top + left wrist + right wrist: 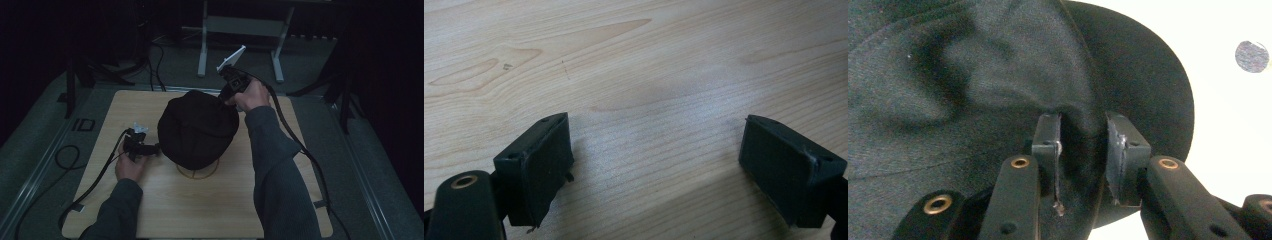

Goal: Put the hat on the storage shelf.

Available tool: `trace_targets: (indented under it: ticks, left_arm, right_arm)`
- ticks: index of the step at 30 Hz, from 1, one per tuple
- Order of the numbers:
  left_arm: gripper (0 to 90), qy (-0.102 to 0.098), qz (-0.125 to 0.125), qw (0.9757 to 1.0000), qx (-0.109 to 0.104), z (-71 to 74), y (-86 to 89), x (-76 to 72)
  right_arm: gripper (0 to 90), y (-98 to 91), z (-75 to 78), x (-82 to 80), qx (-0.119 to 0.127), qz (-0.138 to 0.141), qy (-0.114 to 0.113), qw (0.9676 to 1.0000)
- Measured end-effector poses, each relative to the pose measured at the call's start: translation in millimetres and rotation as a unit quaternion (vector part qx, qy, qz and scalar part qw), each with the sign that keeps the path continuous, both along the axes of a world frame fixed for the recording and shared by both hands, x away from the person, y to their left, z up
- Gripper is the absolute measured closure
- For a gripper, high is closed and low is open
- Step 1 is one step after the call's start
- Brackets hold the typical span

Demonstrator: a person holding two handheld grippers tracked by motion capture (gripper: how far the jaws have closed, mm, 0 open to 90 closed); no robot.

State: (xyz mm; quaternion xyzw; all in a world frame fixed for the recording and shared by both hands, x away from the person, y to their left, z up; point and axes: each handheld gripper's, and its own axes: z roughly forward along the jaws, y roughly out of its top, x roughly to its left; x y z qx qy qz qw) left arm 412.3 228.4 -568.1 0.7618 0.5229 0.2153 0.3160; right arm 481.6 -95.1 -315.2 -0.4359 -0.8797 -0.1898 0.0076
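A black cap (197, 127) sits domed on a thin ring stand (197, 173) in the middle of the wooden table (200, 210). My right gripper (223, 98) reaches down onto the cap's far right side. In the right gripper view its jaws (1082, 150) stand a little apart with a fold of the cap's cloth (973, 75) between them, beside the brim (1148, 85); the pads do not clearly press on it. My left gripper (152, 148) lies low at the cap's left side. It (656, 170) is wide open over bare wood (649, 60).
A cable (300, 145) trails from the right gripper along the sleeve, and another (95, 182) runs off the table's left front. Metal frame legs (202, 50) stand on the floor beyond the table. A round grey spot (1252, 56) marks the pale surface by the brim.
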Motion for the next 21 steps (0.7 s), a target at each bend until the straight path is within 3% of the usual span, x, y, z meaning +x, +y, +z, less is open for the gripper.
trace_targets:
  ticks: [5, 21]
  left_arm:
    - [13.3, 0.0, 0.0, 1.0, 0.0, 0.0, 0.0, 0.0]
    - [13.3, -0.001, 0.001, 1.0, -0.001, -0.1, -0.1, 0.1]
  right_arm:
    - [69.0, -1.9, 0.7, -0.4, -0.014, -0.006, -0.01, 0.9998]
    - [67.3, -10.1, -5.2, -0.9, -0.015, 0.0, -0.003, 0.9999]
